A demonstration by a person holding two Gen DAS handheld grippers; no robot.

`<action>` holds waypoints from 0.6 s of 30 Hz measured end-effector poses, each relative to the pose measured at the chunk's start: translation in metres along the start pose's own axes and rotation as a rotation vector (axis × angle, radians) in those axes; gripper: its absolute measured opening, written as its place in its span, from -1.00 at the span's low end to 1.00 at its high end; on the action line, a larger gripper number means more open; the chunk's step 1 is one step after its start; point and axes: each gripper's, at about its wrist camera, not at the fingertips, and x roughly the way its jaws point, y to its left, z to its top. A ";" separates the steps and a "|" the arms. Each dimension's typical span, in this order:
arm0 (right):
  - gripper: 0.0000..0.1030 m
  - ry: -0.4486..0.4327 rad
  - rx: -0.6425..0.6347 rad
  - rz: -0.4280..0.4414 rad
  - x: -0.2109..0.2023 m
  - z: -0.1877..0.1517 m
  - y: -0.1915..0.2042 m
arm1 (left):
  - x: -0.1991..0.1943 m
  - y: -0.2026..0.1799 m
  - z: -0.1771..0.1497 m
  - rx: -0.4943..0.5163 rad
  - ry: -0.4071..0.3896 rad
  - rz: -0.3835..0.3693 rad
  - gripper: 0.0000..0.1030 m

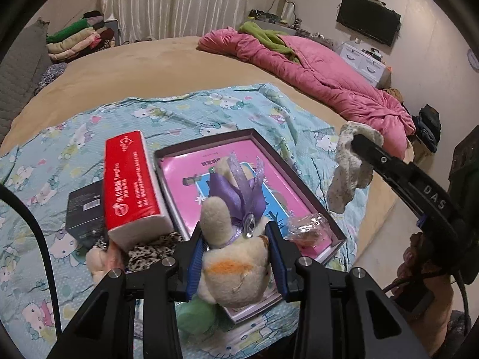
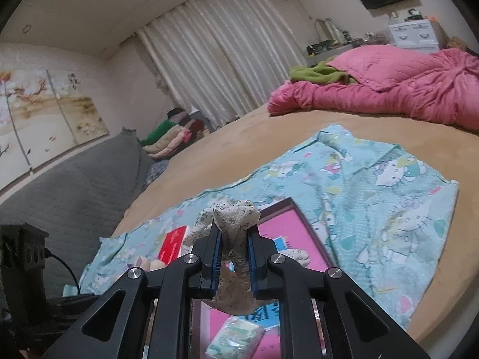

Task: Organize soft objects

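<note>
Clamping the plush toy point(image 1: 236, 266), your left gripper point(image 1: 236, 257) hangs over the box point(image 1: 338, 233)'s near end; your right gripper point(image 2: 234, 257), clamped on the speckled cloth point(image 2: 236, 218), hangs right of it.

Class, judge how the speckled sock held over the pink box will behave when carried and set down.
Probably floppy: the speckled sock droops below the right hand-held gripper. Likely light, since a narrow pinch holds it. It should crumple rather than roll when dropped in the box.

Both fisheye views look forward along their fingers, close above the bed point(image 1: 143, 68). Both share the open box point(image 1: 299, 161) at lower centre, the blue blanket point(image 2: 389, 197) and the pink quilt point(image 2: 404, 95).
</note>
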 end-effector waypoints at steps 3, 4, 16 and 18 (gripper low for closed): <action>-0.71 0.007 0.011 -0.013 -0.001 0.000 -0.007 | 0.011 -0.003 -0.001 0.001 0.022 -0.005 -0.23; -0.71 0.014 0.015 -0.019 0.000 -0.001 -0.008 | 0.015 -0.005 -0.001 0.000 0.032 -0.011 -0.23; -0.71 0.184 0.031 -0.035 0.032 -0.021 -0.016 | 0.065 -0.008 -0.008 0.006 0.123 0.011 -0.23; -0.71 0.206 0.041 -0.035 0.037 -0.025 -0.018 | 0.069 -0.007 -0.009 0.003 0.132 0.008 -0.23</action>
